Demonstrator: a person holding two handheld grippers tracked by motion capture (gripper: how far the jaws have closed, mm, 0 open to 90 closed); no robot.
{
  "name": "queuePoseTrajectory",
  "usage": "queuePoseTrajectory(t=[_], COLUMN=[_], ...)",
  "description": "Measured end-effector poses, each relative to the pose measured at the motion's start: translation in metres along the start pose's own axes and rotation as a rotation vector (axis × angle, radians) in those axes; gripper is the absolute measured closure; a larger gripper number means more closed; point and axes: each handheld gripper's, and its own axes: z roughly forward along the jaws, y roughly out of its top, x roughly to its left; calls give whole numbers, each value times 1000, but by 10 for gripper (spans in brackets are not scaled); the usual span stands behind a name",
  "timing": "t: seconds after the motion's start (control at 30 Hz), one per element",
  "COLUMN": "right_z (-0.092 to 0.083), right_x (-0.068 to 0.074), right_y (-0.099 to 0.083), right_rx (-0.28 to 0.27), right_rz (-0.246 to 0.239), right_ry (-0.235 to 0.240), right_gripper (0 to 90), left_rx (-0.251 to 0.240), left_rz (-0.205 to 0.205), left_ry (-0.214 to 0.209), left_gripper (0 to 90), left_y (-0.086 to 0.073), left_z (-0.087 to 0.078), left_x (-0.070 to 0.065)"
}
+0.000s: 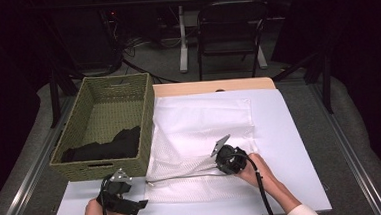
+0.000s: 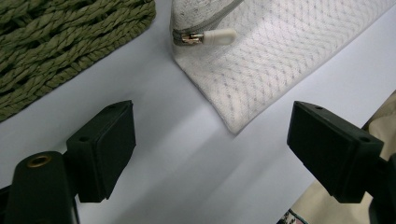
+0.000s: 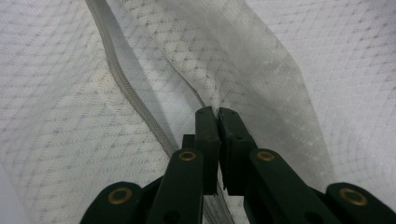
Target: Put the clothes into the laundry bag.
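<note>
White table in dark room; right gripper pinches mesh bag, left gripper released.

A white mesh laundry bag lies flat and spread on the table, with a grey zipper running along its near edge. One fold of its mesh is lifted into a ridge and pinched between the closed fingers of the right gripper. The bag's corner, with the metal slider and white pull tab, lies just ahead of the left gripper, whose spread fingers do not touch it.
</note>
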Motion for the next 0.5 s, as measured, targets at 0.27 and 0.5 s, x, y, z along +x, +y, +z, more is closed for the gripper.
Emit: queuePoseTrajectory(t=[0.27,0.5], right_z=[-12,-12], right_x=[-3,-5], right_y=[1,1], right_rx=[-47,-74], right_rz=[19,22], right_ry=[-24,-45], right_gripper=[868,869], left_rx=[-6,-15], left_rz=[63,83], left_ry=[-14,-44], left_gripper=[151,160], left_y=[4,6], left_z=[-2,-9], left_x=[-3,-3])
